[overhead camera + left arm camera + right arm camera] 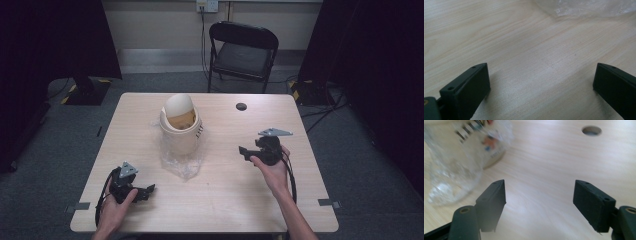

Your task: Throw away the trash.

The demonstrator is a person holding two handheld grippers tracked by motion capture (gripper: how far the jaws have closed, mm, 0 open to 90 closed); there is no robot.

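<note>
So the little cream bin [180,127] with the domed swing lid sits just above the middle of the high view, a bit left of centre on my table [225,200]. There's a clear plastic bag [182,162] around its base, crumpled and spilling out toward the bottom of the frame. The lid looks tipped, with a darker yellowish gap under the dome.

In my right gripper view the bag [451,177] takes up the upper left, blurry, with the foot of the bin [495,157] and some striped print behind the plastic. In my left gripper view only a wrinkled edge of the bag [589,8] peeks in at the top right.

My right gripper [244,152] is right of the bin, mid-frame, pointing left at it but well clear of it. Its jaws are spread wide with nothing but bare wood between them. My left gripper [149,191] is down in the lower left, near the front edge, pointing right. Same deal there, jaws wide apart and holding nothing, sitting close above the tabletop.

Further out: a round cable hole [241,106] in the table at upper right of the bin, also at the top right of my right gripper view. Behind the table there's a black folding chair [243,50].
</note>
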